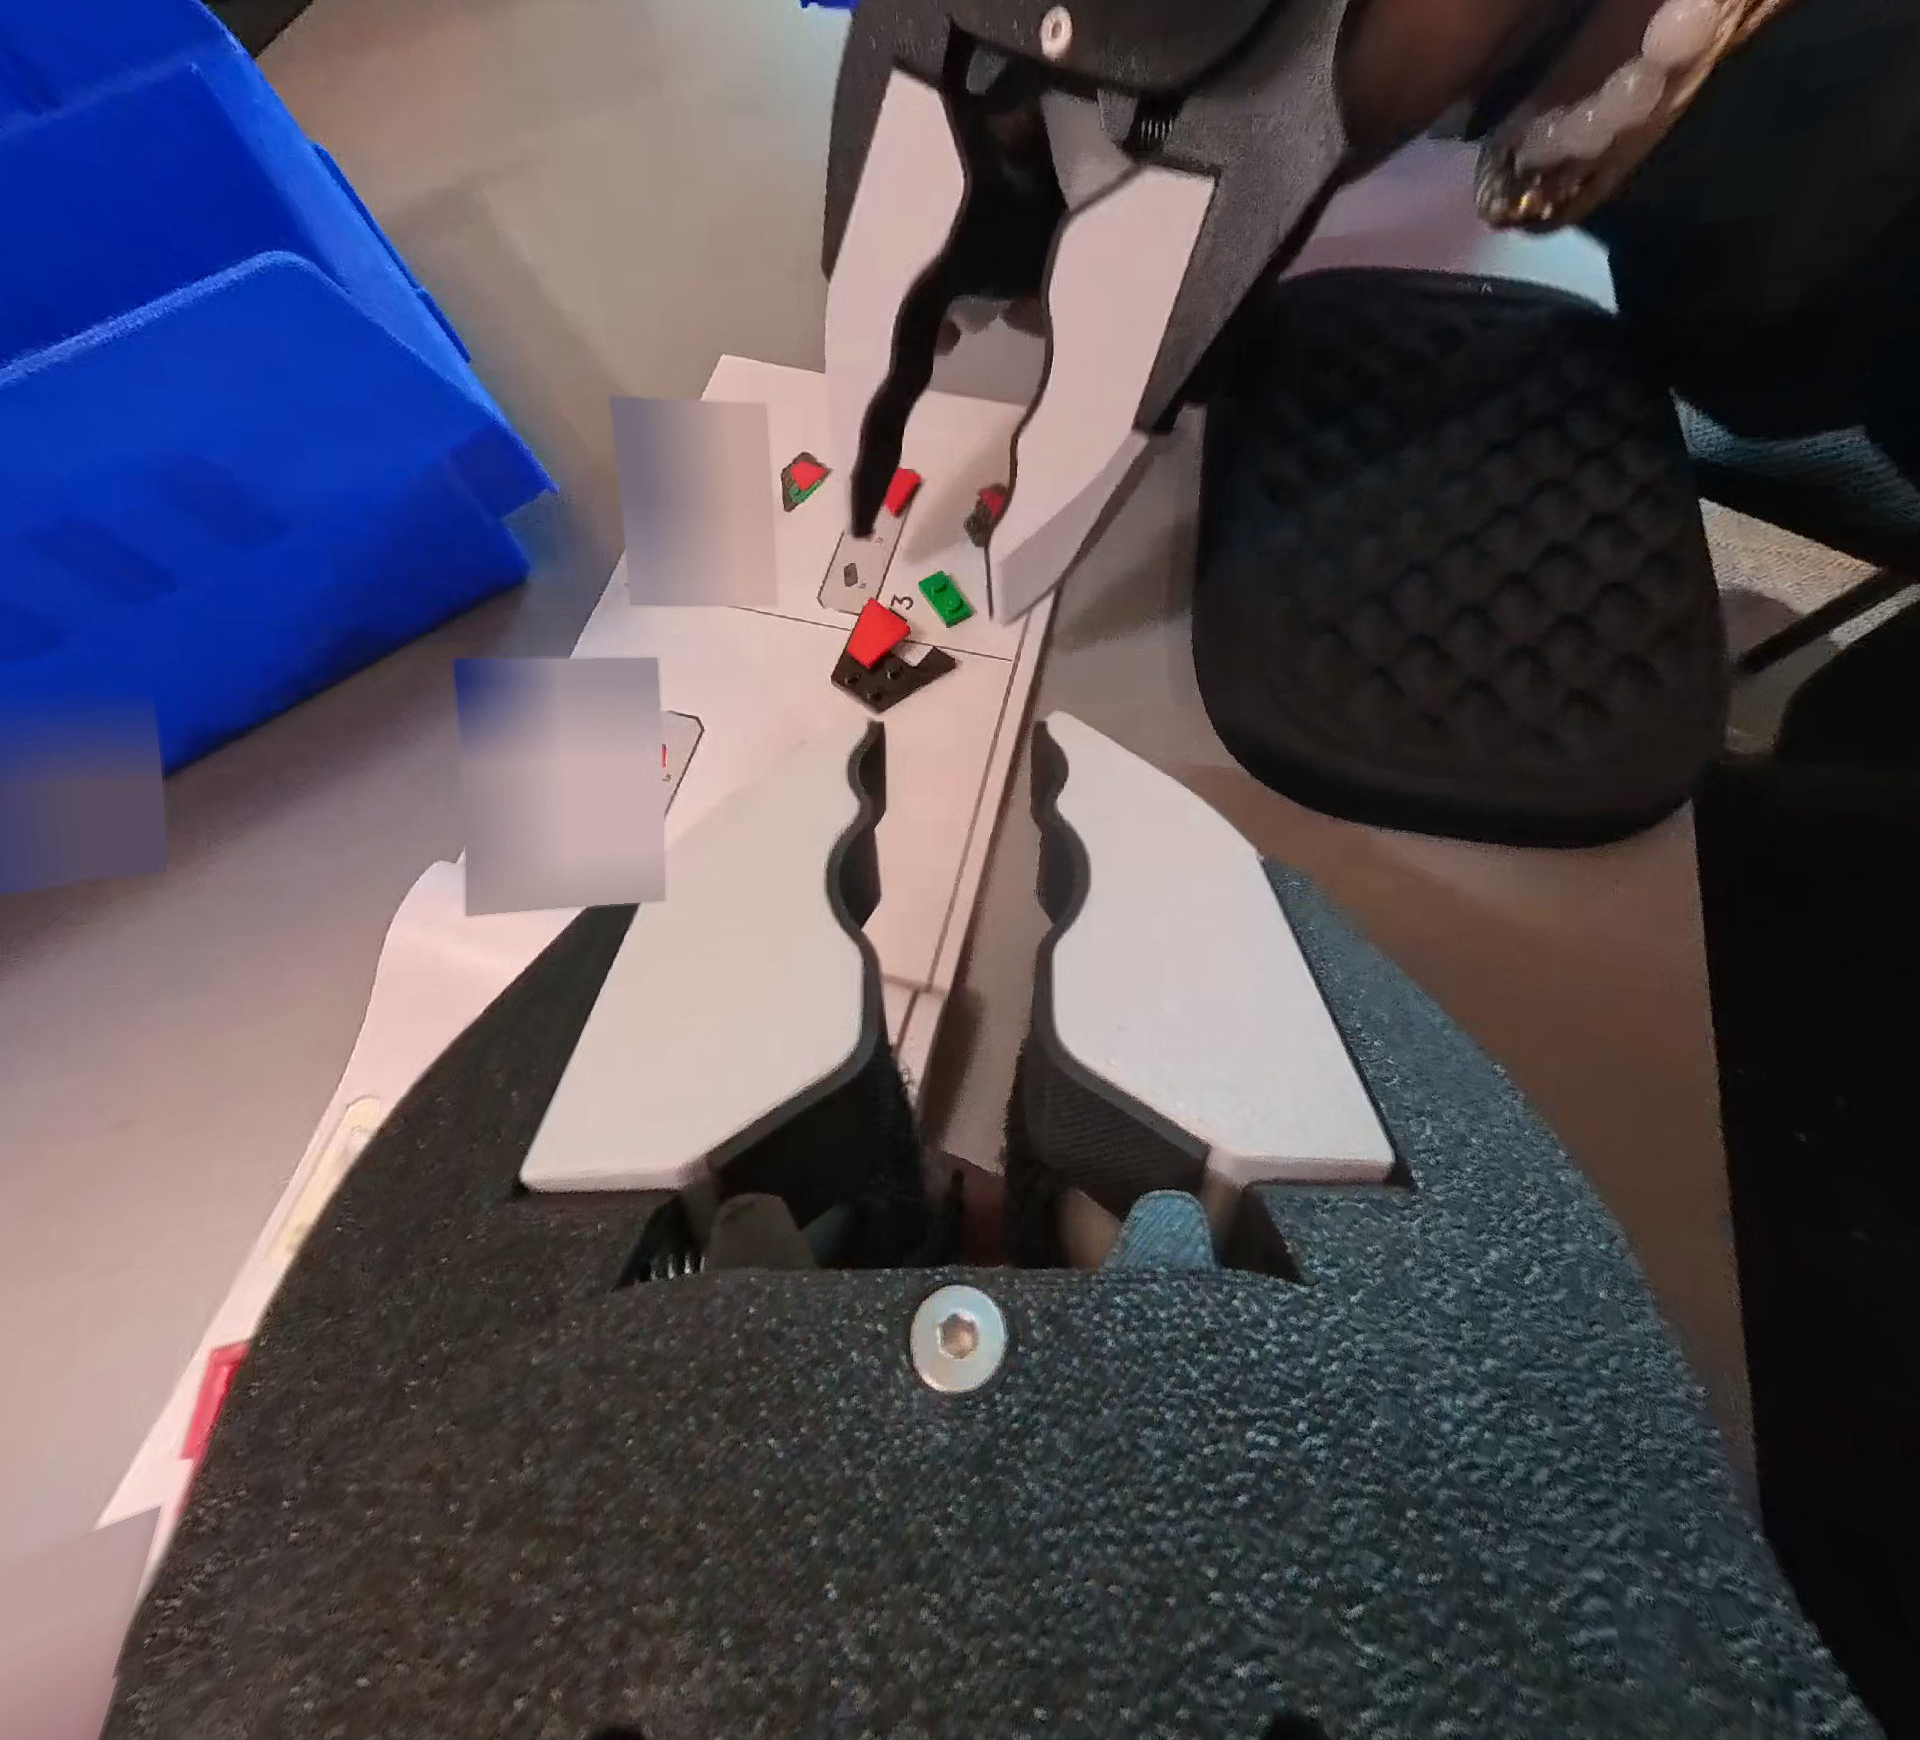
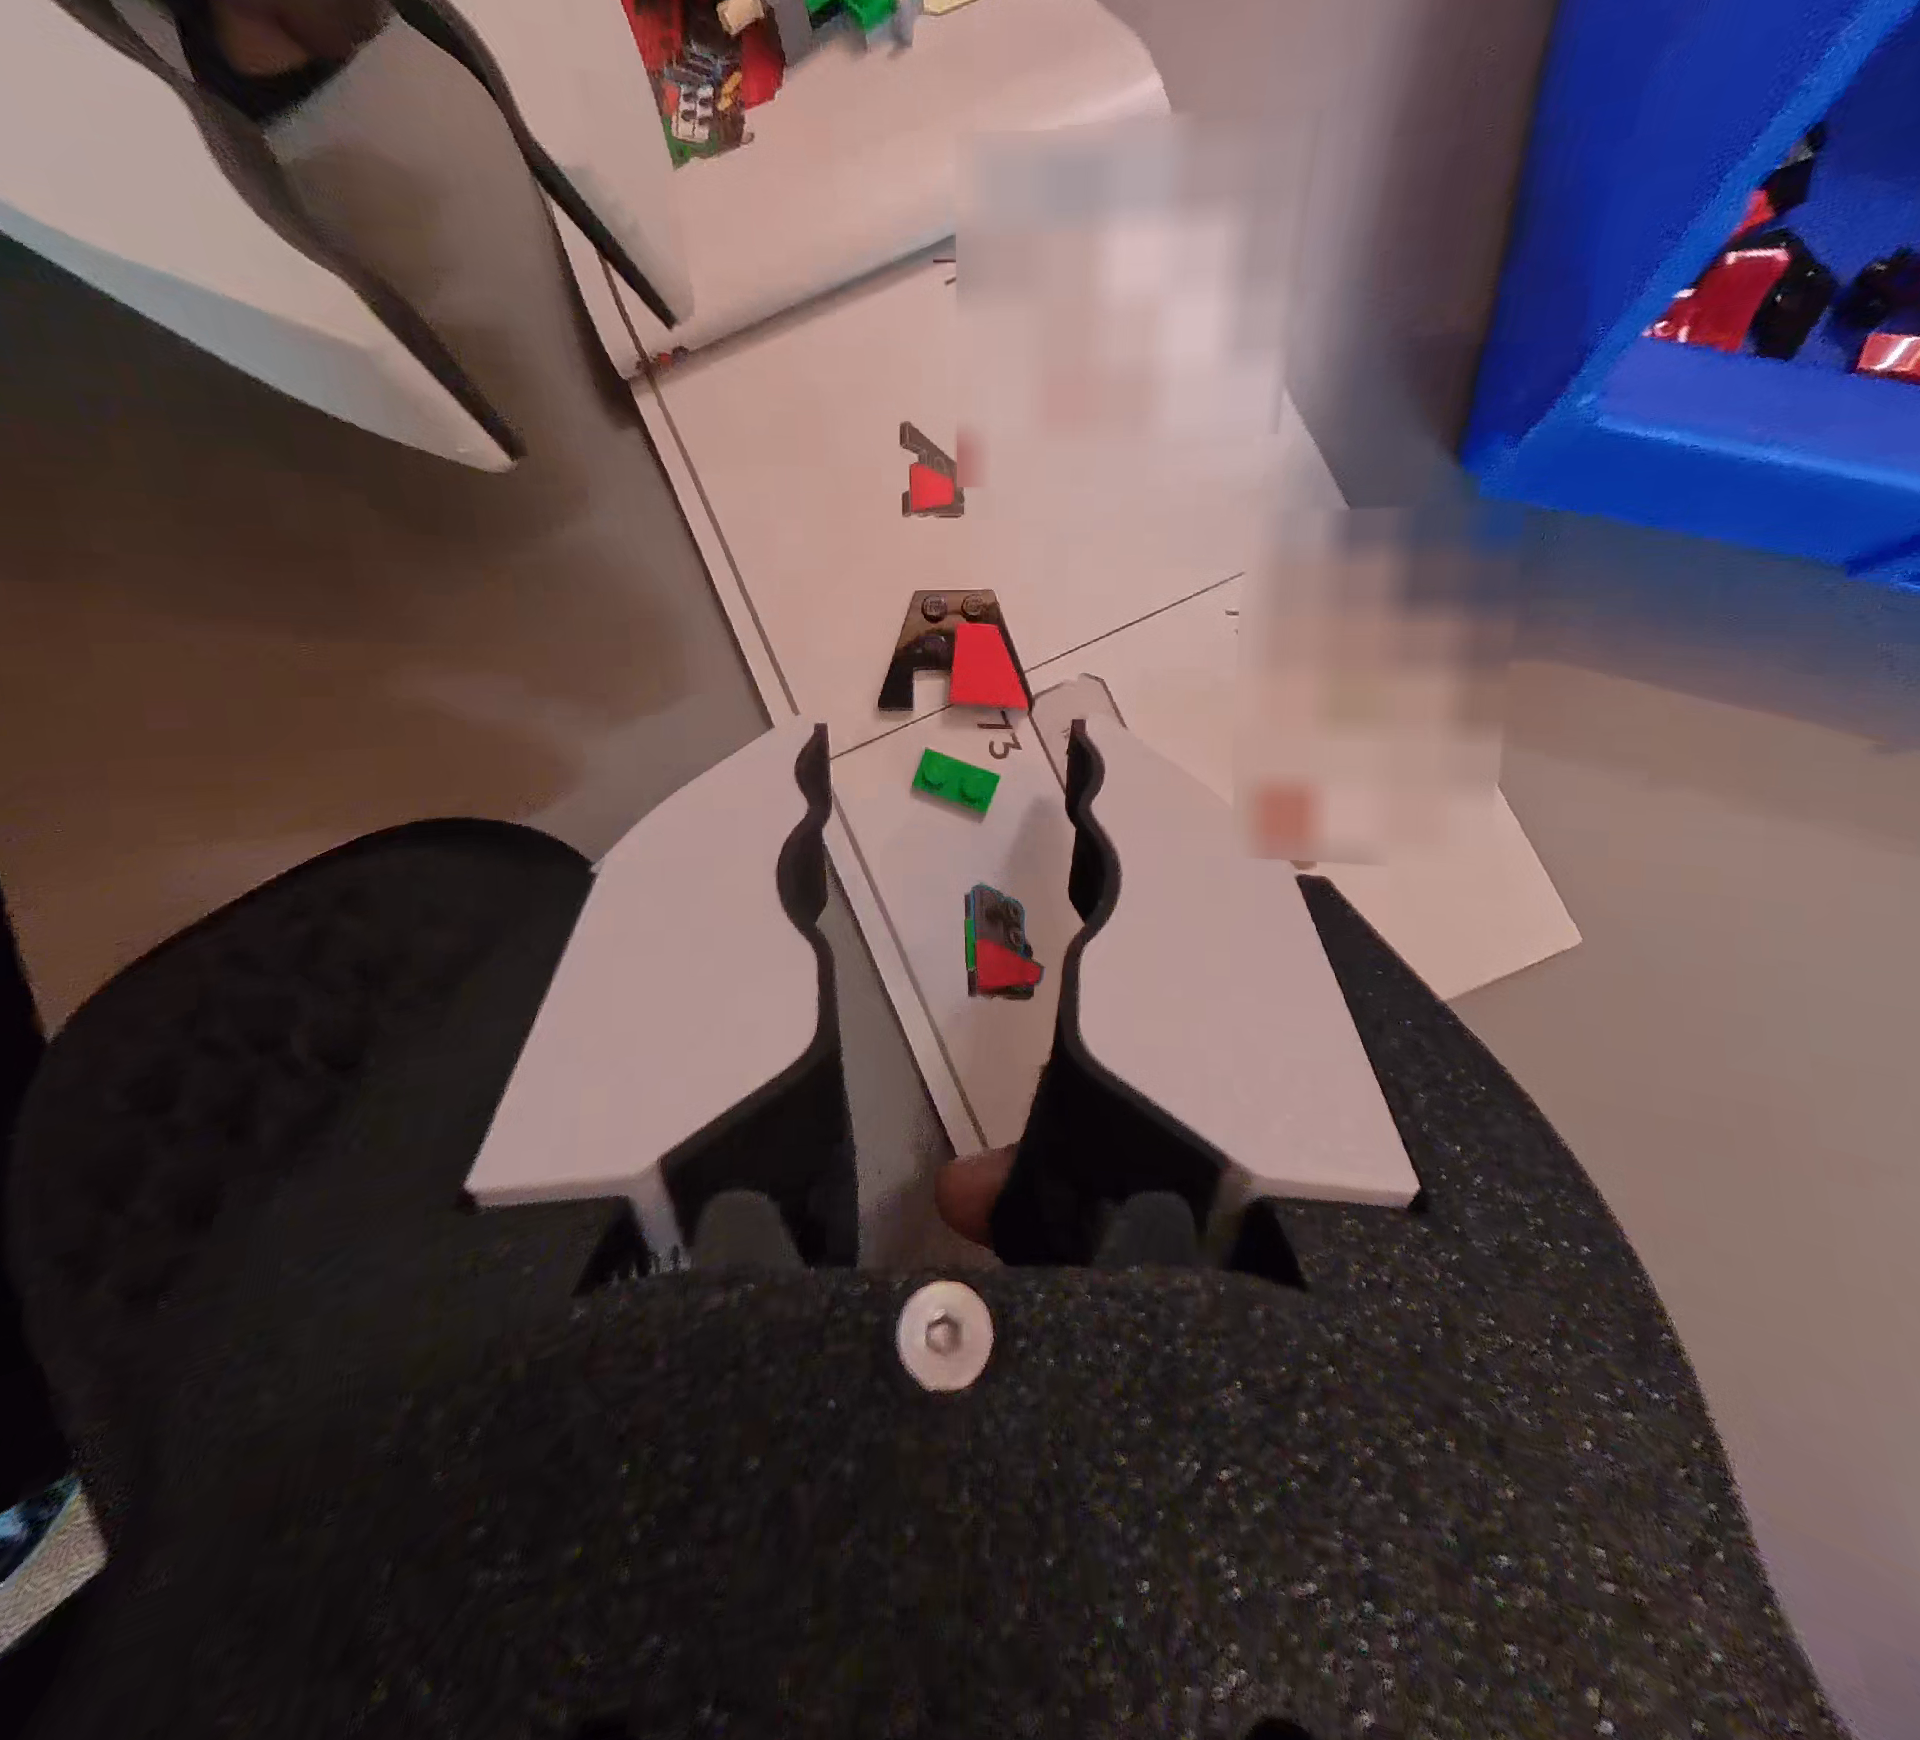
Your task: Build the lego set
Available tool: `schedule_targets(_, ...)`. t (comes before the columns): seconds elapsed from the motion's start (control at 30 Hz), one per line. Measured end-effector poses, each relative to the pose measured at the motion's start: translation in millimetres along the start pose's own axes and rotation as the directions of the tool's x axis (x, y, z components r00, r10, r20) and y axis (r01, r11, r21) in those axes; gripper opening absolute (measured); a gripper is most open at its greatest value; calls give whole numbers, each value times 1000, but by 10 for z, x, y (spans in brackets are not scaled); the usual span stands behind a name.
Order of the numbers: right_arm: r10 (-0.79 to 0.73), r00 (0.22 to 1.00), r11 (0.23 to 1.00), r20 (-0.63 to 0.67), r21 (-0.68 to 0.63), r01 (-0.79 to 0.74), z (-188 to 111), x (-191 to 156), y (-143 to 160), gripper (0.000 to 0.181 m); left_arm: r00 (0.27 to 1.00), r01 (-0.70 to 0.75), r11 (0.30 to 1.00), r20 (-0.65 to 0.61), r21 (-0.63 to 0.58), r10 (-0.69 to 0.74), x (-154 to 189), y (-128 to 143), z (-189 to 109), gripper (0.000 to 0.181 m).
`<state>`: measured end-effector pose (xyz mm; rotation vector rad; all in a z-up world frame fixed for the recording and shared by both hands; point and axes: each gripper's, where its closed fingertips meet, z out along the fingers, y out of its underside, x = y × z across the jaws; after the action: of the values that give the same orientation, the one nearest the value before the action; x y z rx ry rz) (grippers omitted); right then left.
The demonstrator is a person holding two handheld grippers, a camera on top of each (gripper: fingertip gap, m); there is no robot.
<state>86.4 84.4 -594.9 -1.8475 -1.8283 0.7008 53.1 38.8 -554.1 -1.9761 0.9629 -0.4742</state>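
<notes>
Left gripper (image 1: 956,745): fingers parted by a narrow gap with nothing between them, tips just short of the black wedge plate.
Black wedge plate (image 2: 940,646): landmark; lies flat on the open instruction booklet (image 2: 1143,911), studs up, with a notch in one edge.
Red wedge tile (image 2: 982,667): sits on one side of the black wedge plate, apparently pressed on, though that is hard to confirm.
Green plate (image 2: 956,786): loose on the booklet just beside the black wedge plate, on the right gripper's side.
Right gripper (image 2: 945,745): spread fairly wide and empty, tips either side of the green plate.
Handling: all pieces look light, rigid and smooth; likely to skid on paper or flip if pinched off-centre.
Hold: probably the green plate's long sides, low and square; steady the black wedge plate by its straight edges.
Blue bin (image 2: 1714,319): well beyond the black wedge plate, holding spare red and black parts.
</notes>
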Motion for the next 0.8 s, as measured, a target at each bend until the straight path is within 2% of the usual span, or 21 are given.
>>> schedule_targets(0.1, -43, 998, 998, -41, -43, 41, 111, 13, 43, 45, 999, 37, 999, -13, 24, -37, 37, 8, 19, 26)
schedule_targets(0.2, -33, 999, 999, -26, -44, 32, 177, 6, 26, 44, 999, 38, 999, -9, 18, -38, 50, 43, 28, 26)
schedule_targets(0.37, -34, 999, 999, -21, -36, 33, 214, 18, -12, 30, 1000, 25, 999, -12, 28, -25, 54, 51, 23, 26)
schedule_targets(0.5, -34, 996, 999, -77, -36, 31, 158, 41, -8, 30, 1000, 24, 999, -21, 42, -24, 64, 56, 20, 25)
schedule_targets(0.67, 119, 974, 993, -191, 15, -119, -140, 105, 100, 30, 998, 38, 998, -45, 53, -36, 95, 79, 42, 25)
schedule_targets(0.8, 237, 944, 971, -229, 55, -231, -282, 80, 277, 29, 997, 39, 998, -69, 57, -36, 125, 94, 73, 24)
